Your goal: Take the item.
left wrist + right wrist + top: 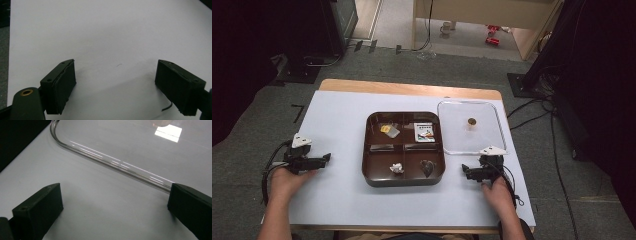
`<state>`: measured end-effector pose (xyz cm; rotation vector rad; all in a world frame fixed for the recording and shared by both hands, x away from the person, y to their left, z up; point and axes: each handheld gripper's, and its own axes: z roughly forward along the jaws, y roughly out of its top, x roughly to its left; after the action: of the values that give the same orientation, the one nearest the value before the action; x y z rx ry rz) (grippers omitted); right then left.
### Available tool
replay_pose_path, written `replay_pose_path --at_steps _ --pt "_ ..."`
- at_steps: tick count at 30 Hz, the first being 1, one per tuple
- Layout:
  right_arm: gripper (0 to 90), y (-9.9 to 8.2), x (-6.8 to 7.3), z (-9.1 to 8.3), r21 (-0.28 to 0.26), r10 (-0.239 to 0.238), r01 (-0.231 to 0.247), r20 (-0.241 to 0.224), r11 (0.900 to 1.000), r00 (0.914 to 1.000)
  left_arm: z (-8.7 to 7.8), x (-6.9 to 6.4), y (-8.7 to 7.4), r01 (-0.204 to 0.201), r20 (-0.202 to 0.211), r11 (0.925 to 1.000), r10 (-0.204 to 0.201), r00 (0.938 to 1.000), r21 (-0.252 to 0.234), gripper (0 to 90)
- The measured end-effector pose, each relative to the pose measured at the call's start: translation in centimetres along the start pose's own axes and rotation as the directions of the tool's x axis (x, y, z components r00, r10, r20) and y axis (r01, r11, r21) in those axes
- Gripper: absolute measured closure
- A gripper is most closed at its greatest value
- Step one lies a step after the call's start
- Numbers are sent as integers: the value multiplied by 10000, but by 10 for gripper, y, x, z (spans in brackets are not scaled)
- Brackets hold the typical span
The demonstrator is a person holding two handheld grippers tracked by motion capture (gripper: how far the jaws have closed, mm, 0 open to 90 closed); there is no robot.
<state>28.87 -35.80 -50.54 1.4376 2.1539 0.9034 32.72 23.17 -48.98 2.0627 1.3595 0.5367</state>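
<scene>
High view: a brown four-compartment tray sits mid-table, flanked by two hand-held grippers.

Left gripper rests left of the tray, jaws wide over the bare white table cover. Right gripper lies right of it, jaws wide, empty, near the clear lid beside the tray.

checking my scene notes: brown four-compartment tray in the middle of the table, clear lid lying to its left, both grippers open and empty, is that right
One thing is off: the clear lid lies to the right of the brown four-compartment tray, not to its left, as the high view shows. The rest holds: the tray sits mid-table, and the left gripper and right gripper are both open and empty.
</scene>
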Motion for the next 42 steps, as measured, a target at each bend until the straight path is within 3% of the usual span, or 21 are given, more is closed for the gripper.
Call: replay_pose_path --at_steps 5,8,13,17,18,19,20,27,33,42 --pt "0 0 0 0 1 -1 1 -1 10000 10000 0 -2 8 42 -79 9981 -38 10000 607 179" --pt "0 0 0 0 0 -4 4 3 10000 10000 -1 -5 13 -168 68 9961 163 9998 861 261" --pt "0 0 0 0 4 -7 7 5 10000 10000 -1 -4 17 -15 185 9946 -4 9998 1042 305" --pt "0 0 0 0 13 6 -6 -2 10000 10000 -3 -1 20 137 681 9937 -213 9974 1113 335" --pt "0 0 0 0 12 7 -7 0 10000 10000 -3 0 22 298 983 9926 -415 9943 1176 337" --pt "0 0 0 0 12 7 -7 0 10000 10000 -3 0 22 298 983 9926 -415 9943 1176 341" --pt "0 0 0 0 12 5 -5 1 10000 10000 -4 -1 25 348 1214 9925 -490 9914 1168 352" --pt "0 0 0 0 14 6 -6 3 10000 10000 -11 -8 32 -12 1456 9983 -72 9893 577 379" --pt "0 0 0 0 15 4 -4 3 10000 10000 -15 -12 38 -59 1919 9994 -10 9814 353 390" --pt "0 0 0 0 19 4 -4 6 10000 10000 -20 -28 45 -714 2205 9974 703 9728 -32 404"
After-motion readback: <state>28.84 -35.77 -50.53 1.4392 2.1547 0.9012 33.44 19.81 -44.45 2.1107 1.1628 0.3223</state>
